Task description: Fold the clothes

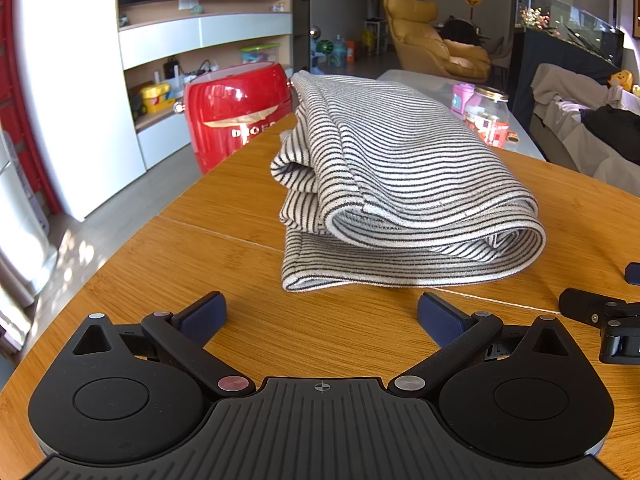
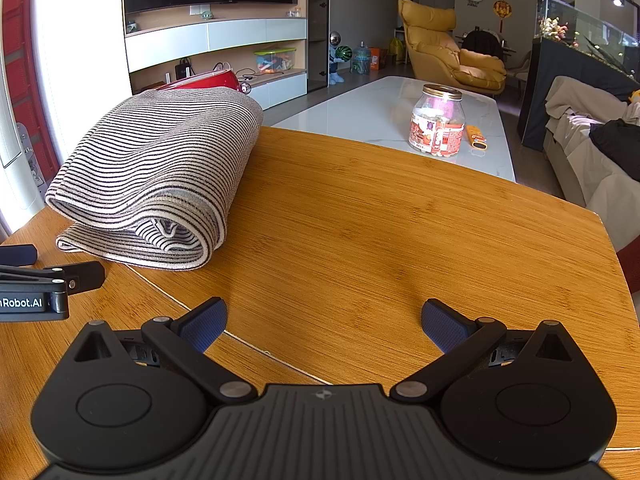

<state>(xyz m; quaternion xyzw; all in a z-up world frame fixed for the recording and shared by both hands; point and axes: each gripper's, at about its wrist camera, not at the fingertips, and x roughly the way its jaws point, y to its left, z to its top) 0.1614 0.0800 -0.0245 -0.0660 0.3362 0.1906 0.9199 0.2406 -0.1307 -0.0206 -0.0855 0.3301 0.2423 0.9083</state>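
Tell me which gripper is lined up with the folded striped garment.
The left gripper: the striped garment lies straight ahead between its open fingers. The right gripper faces bare wooden table.

Striped garment point(image 1: 400, 184): soft knit cloth, matt, slightly fuzzy, w/ stitched hem seen at the edge. Table point(image 2: 380, 240): bamboo-look wood, fine grain, smooth w/ low satin sheen. Left gripper point(image 1: 320, 312) & right gripper point(image 2: 324, 320): matt black plastic, ribbed at the base, metal pivot pins; pads point(image 2: 440, 326) faced in textured blue rubber-like material. Jar point(image 2: 438, 124): clear glossy plastic or glass, can't be told; metal-look lid, paper label. Barrel point(image 1: 236, 112): glossy red finish.
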